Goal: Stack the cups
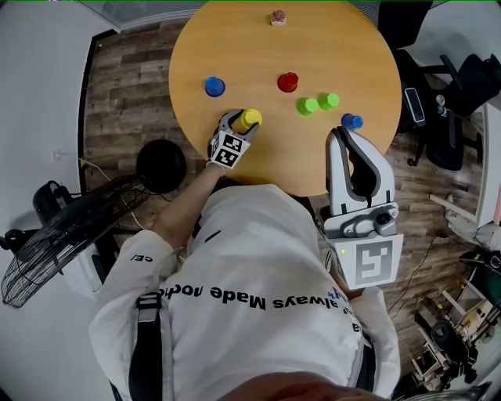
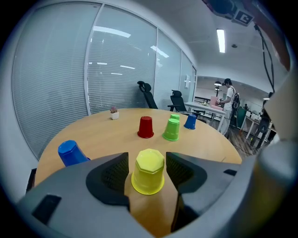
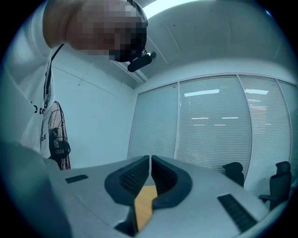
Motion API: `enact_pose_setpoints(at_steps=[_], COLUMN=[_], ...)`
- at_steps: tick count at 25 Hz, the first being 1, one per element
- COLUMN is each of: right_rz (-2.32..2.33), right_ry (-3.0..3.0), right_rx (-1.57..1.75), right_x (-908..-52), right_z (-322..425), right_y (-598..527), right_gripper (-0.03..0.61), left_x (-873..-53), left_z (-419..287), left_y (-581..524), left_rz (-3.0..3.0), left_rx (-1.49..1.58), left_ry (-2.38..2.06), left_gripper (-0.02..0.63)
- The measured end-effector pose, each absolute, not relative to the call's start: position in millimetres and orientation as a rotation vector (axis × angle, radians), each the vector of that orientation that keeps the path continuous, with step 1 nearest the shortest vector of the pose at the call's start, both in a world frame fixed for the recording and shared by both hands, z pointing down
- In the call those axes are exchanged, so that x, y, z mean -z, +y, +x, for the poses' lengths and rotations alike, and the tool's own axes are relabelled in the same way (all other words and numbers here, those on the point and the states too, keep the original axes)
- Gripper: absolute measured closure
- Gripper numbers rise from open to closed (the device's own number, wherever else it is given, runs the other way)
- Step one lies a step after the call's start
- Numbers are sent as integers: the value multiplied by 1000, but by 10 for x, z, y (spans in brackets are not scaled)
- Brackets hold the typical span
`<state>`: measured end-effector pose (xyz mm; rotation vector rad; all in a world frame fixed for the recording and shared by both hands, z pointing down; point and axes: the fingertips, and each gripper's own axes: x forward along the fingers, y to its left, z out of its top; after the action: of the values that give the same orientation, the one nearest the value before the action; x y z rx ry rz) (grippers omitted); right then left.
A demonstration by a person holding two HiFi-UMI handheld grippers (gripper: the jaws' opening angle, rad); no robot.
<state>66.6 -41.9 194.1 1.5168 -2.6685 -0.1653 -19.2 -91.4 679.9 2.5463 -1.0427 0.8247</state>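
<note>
All the cups stand upside down on the round wooden table point(image 1: 235, 47). A yellow cup point(image 1: 251, 118) point(image 2: 148, 171) sits between the jaws of my left gripper point(image 1: 241, 124) point(image 2: 148, 163), which is open with a narrow gap on each side of the cup. Further out are a blue cup point(image 1: 214, 86) point(image 2: 71, 152), a red cup point(image 1: 287, 81) point(image 2: 145, 127), two green cups point(image 1: 308, 106) point(image 1: 329, 100) point(image 2: 171, 129) and a second blue cup point(image 1: 351, 121) point(image 2: 190, 121). My right gripper point(image 1: 342, 135) point(image 3: 150, 162) is shut and empty, held level at the table's near right edge.
A small potted plant point(image 1: 278, 17) point(image 2: 113, 113) stands at the table's far side. On the floor are a fan point(image 1: 63, 235) and a black round stool point(image 1: 160, 164) at the left, and office chairs point(image 1: 450, 102) at the right. A person point(image 2: 228, 102) stands far off.
</note>
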Motion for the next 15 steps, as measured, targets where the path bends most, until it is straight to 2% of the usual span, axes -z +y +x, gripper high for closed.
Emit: enact_pose_setpoints(at_steps=[15], right_rz=[1502], right_ry=[-2668], right_rx=[149], right_x=[-1930], right_z=[635], right_y=[-438], right_gripper=[540], left_x=[-6655], left_z=[-845], left_y=[-947], left_rz=[2435], left_rx=[-701], left_ry=[-1227], left_gripper=[373])
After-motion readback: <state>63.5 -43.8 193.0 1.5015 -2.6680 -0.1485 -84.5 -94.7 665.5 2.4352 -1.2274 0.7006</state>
